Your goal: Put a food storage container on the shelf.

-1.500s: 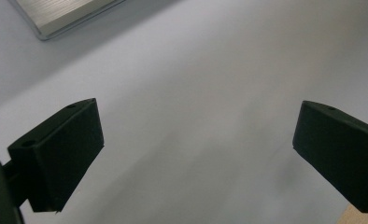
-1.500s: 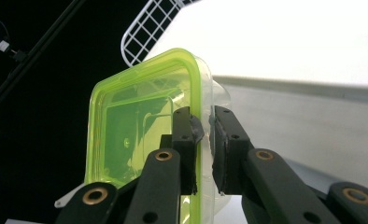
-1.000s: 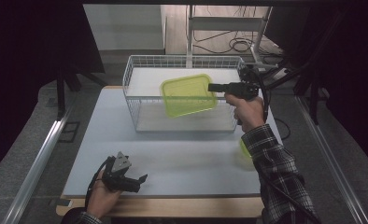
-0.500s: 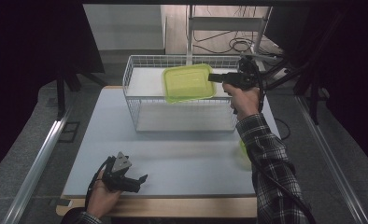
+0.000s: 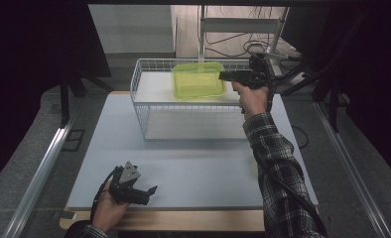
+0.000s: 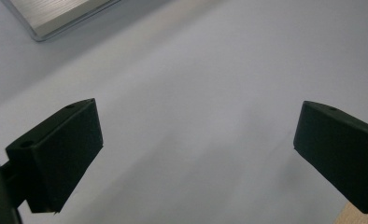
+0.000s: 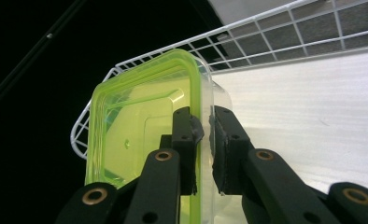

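I have the right gripper [image 5: 222, 76] clenched on the rim of the green container [image 5: 198, 79], holding it over the wire basket [image 5: 143, 106] in the upper middle of the frame. My left gripper [image 5: 151, 191] rests at the lower left of the desk [image 5: 198, 168], fingers [image 6: 60, 149] spread apart on nothing.

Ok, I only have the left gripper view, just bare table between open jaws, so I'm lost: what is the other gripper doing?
Observer: The right gripper holds a yellow-green plastic box above the wire basket.
Operator: Gripped how?
Observer: Its jaws pinch the box's wall at the rim, one pad inside, the other outside.
Operator: Anything already in the basket?
Observer: Nothing that I can see; its white floor looks bare.
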The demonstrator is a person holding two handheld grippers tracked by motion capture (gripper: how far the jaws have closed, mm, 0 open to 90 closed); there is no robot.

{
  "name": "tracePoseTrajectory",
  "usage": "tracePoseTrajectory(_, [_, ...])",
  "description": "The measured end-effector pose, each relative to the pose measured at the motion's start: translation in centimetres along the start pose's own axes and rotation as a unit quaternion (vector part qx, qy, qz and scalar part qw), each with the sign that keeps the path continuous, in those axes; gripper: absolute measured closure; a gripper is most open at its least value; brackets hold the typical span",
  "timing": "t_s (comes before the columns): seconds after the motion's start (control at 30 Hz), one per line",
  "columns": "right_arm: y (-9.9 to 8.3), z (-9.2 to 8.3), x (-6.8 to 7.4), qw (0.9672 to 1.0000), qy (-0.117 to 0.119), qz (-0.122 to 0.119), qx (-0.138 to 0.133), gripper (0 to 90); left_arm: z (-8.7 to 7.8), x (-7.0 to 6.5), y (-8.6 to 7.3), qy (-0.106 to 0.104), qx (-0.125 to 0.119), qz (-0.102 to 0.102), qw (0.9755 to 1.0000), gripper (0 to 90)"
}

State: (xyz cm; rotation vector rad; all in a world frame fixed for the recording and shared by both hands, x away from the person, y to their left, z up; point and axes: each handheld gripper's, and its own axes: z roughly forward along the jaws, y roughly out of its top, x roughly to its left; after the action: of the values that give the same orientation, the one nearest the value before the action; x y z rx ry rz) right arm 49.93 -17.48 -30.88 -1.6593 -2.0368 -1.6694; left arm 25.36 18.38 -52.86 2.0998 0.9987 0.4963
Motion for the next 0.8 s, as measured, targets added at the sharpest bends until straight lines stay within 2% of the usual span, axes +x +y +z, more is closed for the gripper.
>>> tracePoseTrajectory(0.13, [-0.1,0.6,-0.1,1.0,-0.002,0.004,-0.004,79.3,0.0,0.0,0.0,-0.001,0.001,0.002,1.0,1.0])
tracePoseTrajectory(0.23, [-0.1,0.9,-0.1,0.9999,-0.013,-0.005,-0.009,77.3,0.0,-0.1,0.0,0.0,0.001,0.003,1.0,1.0])
tracePoseTrajectory(0.37, [-0.2,1.3,0.3,0.9976,-0.053,-0.045,-0.005,72.8,0.0,0.0,0.0,0.0,0.002,0.004,1.0,1.0])
tracePoseTrajectory(0.6, [-0.1,1.8,0.1,0.9963,-0.062,-0.06,-0.001,70.1,0.1,0.0,0.0,-0.001,0.005,0.006,1.0,1.1])
tracePoseTrajectory(0.8, [-0.2,2.3,0.3,0.9925,-0.082,-0.091,0.006,59.9,0.1,0.0,0.0,0.0,0.006,0.007,1.0,1.0])
